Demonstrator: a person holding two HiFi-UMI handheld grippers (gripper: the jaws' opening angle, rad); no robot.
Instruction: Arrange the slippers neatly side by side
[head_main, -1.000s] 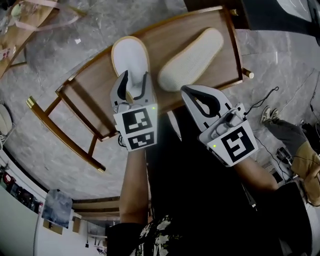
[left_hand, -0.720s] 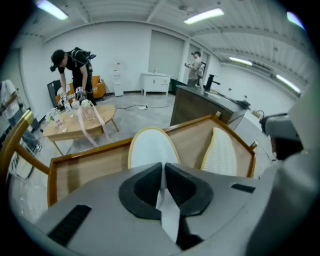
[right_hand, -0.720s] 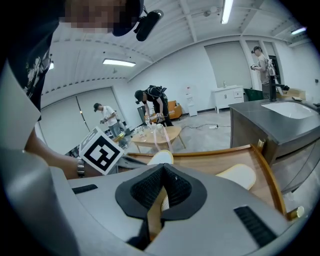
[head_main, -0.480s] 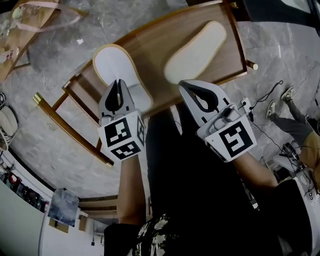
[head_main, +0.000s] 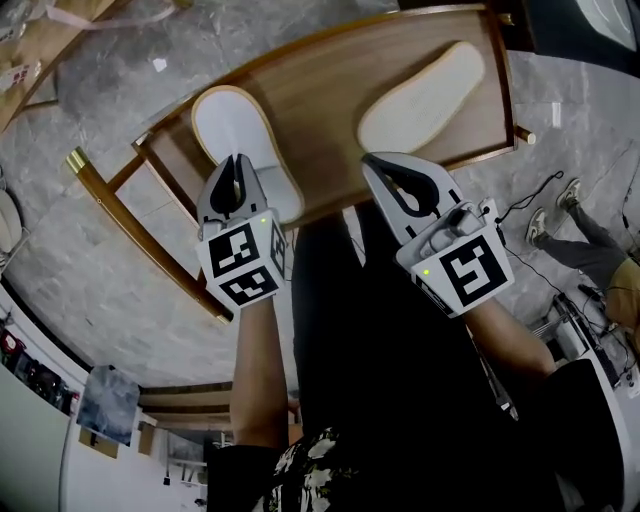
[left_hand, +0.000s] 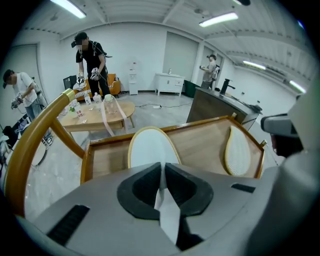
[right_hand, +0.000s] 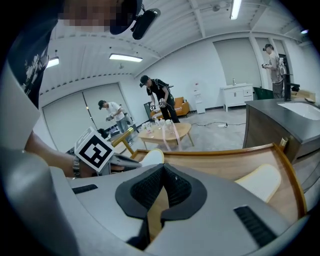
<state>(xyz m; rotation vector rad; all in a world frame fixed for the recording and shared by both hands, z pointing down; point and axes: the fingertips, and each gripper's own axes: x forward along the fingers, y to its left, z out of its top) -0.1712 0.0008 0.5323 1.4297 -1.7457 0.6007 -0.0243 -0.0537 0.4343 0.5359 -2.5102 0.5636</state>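
Note:
Two slippers lie on a rimmed wooden table (head_main: 330, 205). The white, tan-edged slipper (head_main: 235, 135) rests at the table's left end, its white insole (left_hand: 150, 147) facing up. My left gripper (head_main: 237, 170) has just closed and is shut on its heel edge, and white material shows between the pads (left_hand: 162, 172). The cream slipper (head_main: 420, 97) lies at the right end, also seen in the left gripper view (left_hand: 237, 152) and the right gripper view (right_hand: 260, 182). My right gripper (head_main: 385, 168) is shut and empty (right_hand: 162, 175), hovering at the table's near edge below the cream slipper.
The table has a raised rim (head_main: 505, 90) and curved wooden legs (head_main: 150, 250) at its left. Cables and a shoe (head_main: 570, 195) lie on the marble floor at the right. A low round table (left_hand: 100, 112), a dark counter (left_hand: 215, 102) and several people stand beyond.
The left gripper went from open around the white slipper's heel to shut on it, then dragged the slipper leftward along the table. The right gripper shifted slightly.

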